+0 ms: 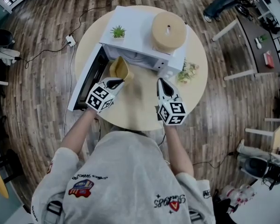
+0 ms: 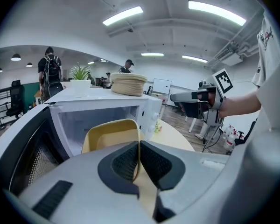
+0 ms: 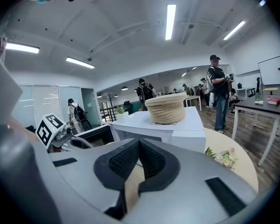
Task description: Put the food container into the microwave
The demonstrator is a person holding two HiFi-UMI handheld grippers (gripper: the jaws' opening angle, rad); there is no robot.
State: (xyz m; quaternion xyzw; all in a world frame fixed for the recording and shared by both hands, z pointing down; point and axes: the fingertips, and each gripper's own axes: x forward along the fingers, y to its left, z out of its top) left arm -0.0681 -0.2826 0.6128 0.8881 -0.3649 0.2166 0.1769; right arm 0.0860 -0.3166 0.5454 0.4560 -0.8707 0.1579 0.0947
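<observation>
Clamping food container (image 1: 120,69) rim, left gripper (image 1: 115,82) held it before open microwave (image 1: 135,27) at 12 o'clock; insertion remained; right gripper (image 1: 162,84) jaws together, empty.

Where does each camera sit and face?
Head view: on the person's head, steeply down onto round beige table, white microwave, both forearms, left tool, right tool.
Left gripper view: on left tool, toward open microwave; jaws shut on yellow plastic food container.
Right gripper view: on right tool, toward microwave; jaws shut, empty.
All share the microwave.
</observation>
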